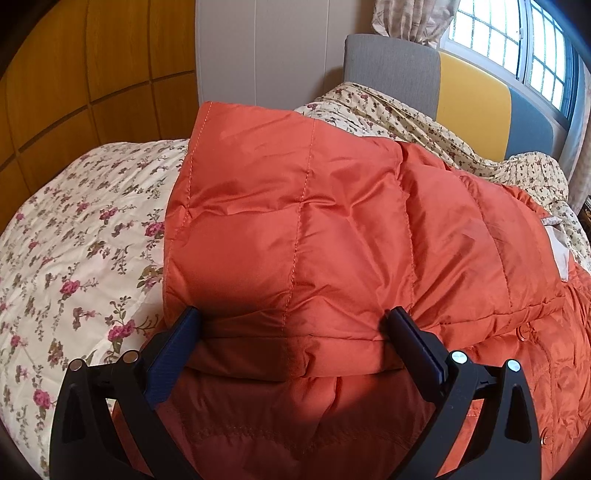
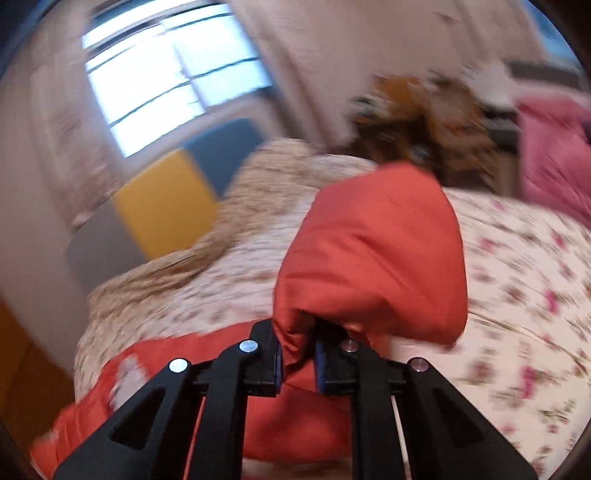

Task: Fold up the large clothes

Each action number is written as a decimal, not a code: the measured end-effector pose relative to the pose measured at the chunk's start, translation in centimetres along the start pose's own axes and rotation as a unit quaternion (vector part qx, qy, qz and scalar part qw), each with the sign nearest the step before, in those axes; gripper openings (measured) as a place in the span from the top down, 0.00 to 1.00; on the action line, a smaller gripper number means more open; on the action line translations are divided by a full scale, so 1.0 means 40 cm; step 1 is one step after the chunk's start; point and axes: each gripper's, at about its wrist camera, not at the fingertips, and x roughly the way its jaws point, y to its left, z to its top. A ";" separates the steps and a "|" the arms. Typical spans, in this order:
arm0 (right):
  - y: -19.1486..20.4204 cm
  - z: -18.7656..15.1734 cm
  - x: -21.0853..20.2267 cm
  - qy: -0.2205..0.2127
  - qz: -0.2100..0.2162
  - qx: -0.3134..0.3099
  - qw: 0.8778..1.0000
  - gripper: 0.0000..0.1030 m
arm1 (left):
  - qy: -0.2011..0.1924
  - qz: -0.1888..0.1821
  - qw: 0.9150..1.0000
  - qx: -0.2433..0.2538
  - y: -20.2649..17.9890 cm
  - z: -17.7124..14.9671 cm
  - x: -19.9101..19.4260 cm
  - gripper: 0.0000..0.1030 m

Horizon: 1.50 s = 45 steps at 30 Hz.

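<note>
Left wrist view shows an orange quilted jacket [image 1: 332, 229] spread over a floral quilt [image 1: 74, 240] on a bed, one padded section folded across the rest. The left gripper [image 1: 295, 321] stands with its jaws wide apart, the blue pads on either side of a thick folded edge of the jacket; whether the pads press on the cloth cannot be told, though the cloth bulges past them. Behind the bed stand a headboard [image 1: 472, 96] of grey, yellow and blue panels, a wooden wall [image 1: 74, 74] and a barred window [image 1: 509, 40] with a curtain [image 1: 410, 18].

Right wrist view is blurred by motion. The right gripper [image 2: 297, 354] is clenched on a bunched fold of the jacket [image 2: 373, 258], which rises from between the pads as a puffed lobe lifted above the quilt [image 2: 517, 277]. More orange cloth lies below and to the left of the jaws. A pink blanket [image 2: 550, 147] shows at far right
</note>
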 end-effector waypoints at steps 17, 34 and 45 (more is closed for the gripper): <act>0.530 -0.279 0.026 0.004 0.254 -0.274 0.928 0.90 | 0.002 -0.006 1.000 -0.005 0.002 -0.002 0.007 0.03; 0.696 -0.586 0.023 0.091 0.373 -0.515 0.766 0.80 | 0.002 -0.019 1.000 -0.015 0.018 -0.002 0.013 0.03; 0.562 -0.428 -0.018 0.116 0.413 -0.407 0.807 0.46 | -0.069 -0.045 0.996 -0.044 0.038 0.008 -0.097 0.03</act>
